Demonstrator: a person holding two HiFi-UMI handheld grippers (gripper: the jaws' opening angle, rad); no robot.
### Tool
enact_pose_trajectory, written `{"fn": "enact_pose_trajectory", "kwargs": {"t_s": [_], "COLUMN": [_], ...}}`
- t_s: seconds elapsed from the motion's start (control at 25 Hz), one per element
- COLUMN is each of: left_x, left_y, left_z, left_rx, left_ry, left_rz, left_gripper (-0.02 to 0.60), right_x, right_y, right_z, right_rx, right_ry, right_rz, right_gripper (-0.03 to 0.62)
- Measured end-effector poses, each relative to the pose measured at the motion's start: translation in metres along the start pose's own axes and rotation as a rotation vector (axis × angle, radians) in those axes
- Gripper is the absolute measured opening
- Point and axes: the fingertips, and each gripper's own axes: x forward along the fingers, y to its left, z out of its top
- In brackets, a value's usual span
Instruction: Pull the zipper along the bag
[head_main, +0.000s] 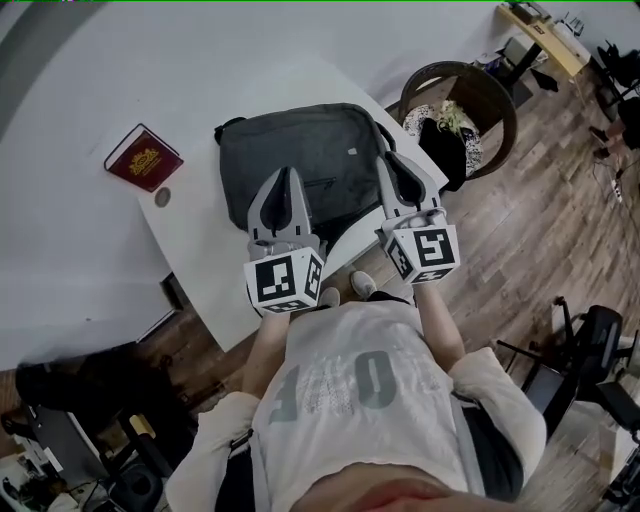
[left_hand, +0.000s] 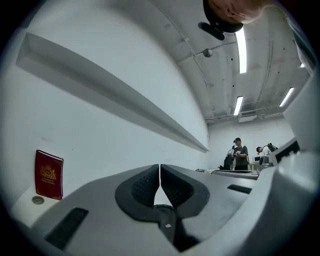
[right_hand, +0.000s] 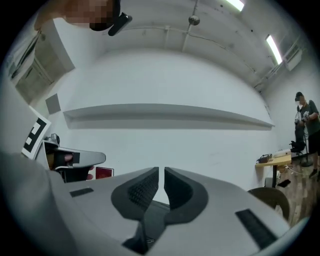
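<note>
white table (head_main: 200, 270) bears bag (head_main: 300, 160); left gripper (head_main: 284, 175), right gripper (head_main: 390, 160) level above, closed.

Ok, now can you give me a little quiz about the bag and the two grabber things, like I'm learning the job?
1. True or false: the left gripper is holding the bag between its fingers.
2. In the head view, what lies to the left of the bag? A) a red book B) a cup C) a banana
3. Fill in: the bag is dark ____.

Key: 1 false, its fingers are shut on nothing. 2 A. 3 grey.
</note>
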Motion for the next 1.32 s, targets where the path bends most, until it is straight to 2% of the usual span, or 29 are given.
{"fn": "enact_pose_trajectory", "kwargs": {"t_s": [0.12,0.28,0.88,1.32], "left_x": [0.0,-0.005,0.0,0.005], "left_y": [-0.003,-0.002,-0.002,0.001], "left_z": [-0.02,-0.032,-0.048,-0.052], "left_rx": [0.04,-0.004,-0.063,-0.064], "left_ry": [0.031,0.041,0.048,0.046], "left_rz": [0.034,0.055,0.03,0.031], "left_gripper": [0.028,0.028,0.028,0.028], "right_x": [-0.006,-0.013,-0.01,-0.007], "right_y": [0.0,0.001,0.001,-0.005], "right_z": [-0.012,-0.026,-0.049,-0.055], "right_rx": [0.015,-0.012,-0.014,-0.022], "right_ry": [0.019,0.051,0.116,0.123], "right_rz": [-0.008,-0.016,0.005,-0.001], "right_gripper": [0.043,0.035,0.032,0.032]}}
